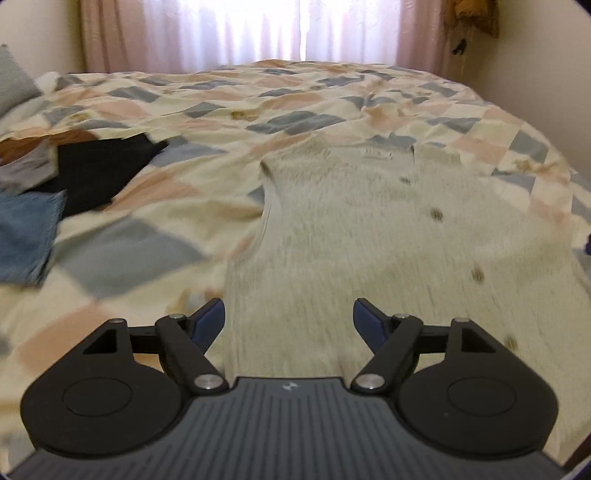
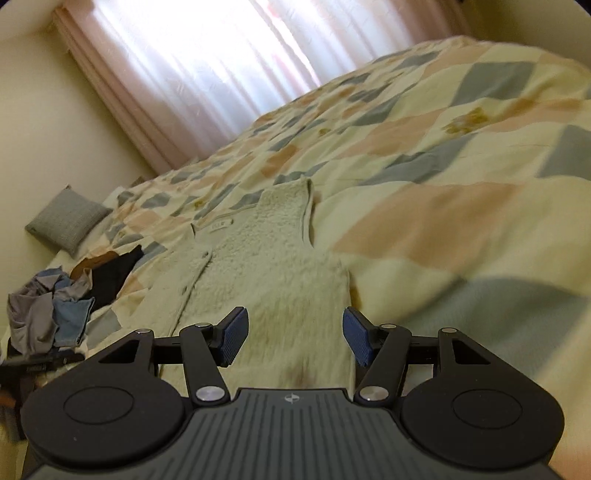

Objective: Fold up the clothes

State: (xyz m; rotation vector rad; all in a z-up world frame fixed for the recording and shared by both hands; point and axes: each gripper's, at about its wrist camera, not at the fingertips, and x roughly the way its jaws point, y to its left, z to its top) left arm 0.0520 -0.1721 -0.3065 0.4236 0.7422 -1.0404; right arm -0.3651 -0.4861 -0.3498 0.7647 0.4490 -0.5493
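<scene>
A cream fleece vest (image 1: 388, 236) with small dark buttons lies spread flat on the bed. My left gripper (image 1: 289, 317) is open and empty, low over the vest's near left edge. The vest also shows in the right wrist view (image 2: 258, 273), collar end away from me. My right gripper (image 2: 293, 334) is open and empty, low over the vest's near right part. Nothing is held between either pair of blue pads.
The bed has a patchwork quilt (image 1: 207, 107) of cream, pink and grey-blue. A heap of other clothes, black (image 1: 99, 170), blue and grey (image 2: 51, 314), lies at the left. A grey pillow (image 2: 68, 221) sits at the bed's head. Curtains (image 1: 236, 33) hang behind.
</scene>
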